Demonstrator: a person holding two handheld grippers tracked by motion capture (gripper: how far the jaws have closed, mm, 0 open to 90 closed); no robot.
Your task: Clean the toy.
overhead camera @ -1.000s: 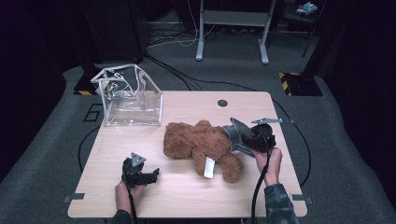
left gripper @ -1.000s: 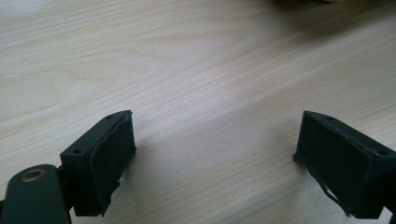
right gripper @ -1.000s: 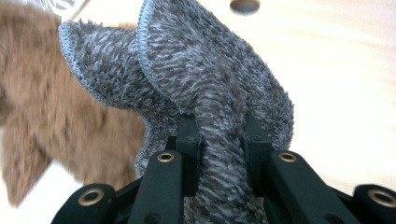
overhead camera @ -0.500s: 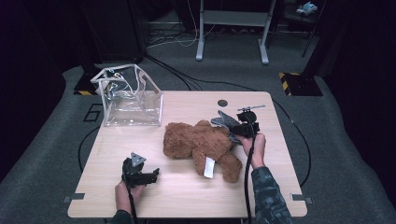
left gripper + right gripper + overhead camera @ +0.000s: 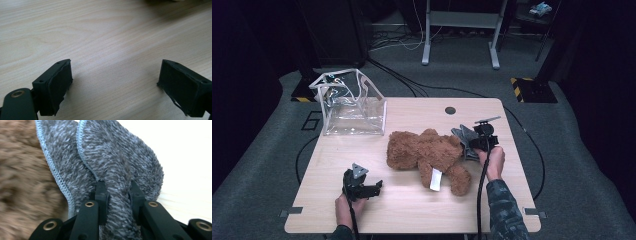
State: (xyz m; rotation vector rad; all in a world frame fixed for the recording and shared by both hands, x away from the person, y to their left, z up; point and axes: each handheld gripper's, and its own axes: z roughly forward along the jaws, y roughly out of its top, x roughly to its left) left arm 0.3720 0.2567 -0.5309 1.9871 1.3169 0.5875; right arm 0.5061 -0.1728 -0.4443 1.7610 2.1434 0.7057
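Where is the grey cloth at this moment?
In the high view the grey cloth sits right of the table's centre, pinched in the right gripper and lying against the brown teddy bear.

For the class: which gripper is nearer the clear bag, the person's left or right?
Left. The left gripper rests below the bag; the right gripper, clamping a grey cloth, sits beyond the teddy.
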